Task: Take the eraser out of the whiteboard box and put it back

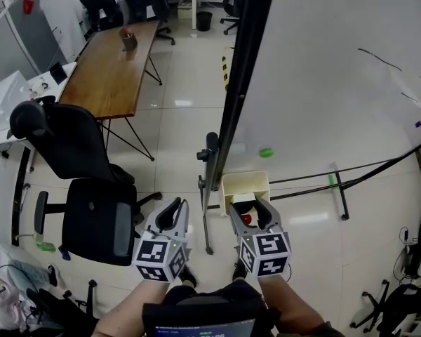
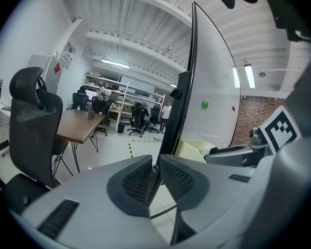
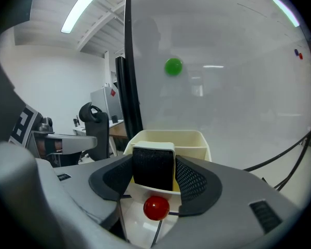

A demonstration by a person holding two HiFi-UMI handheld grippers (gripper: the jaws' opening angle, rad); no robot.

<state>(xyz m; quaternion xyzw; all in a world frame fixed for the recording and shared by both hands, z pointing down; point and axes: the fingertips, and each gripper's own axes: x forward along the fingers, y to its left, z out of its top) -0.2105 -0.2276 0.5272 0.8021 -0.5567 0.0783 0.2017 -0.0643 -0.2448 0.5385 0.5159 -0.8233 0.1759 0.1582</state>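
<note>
The cream whiteboard box hangs at the bottom edge of the whiteboard. My right gripper is just in front of it, shut on the eraser, a black felt block with a white top. In the right gripper view the eraser stands upright between the jaws, over the near rim of the box. A small red ball shows right below the eraser. My left gripper hovers to the left of the box over the floor, shut and empty.
A black office chair stands close on the left, a wooden table behind it. The whiteboard's black stand post rises between the grippers. A green magnet sticks on the board; black cables run below it.
</note>
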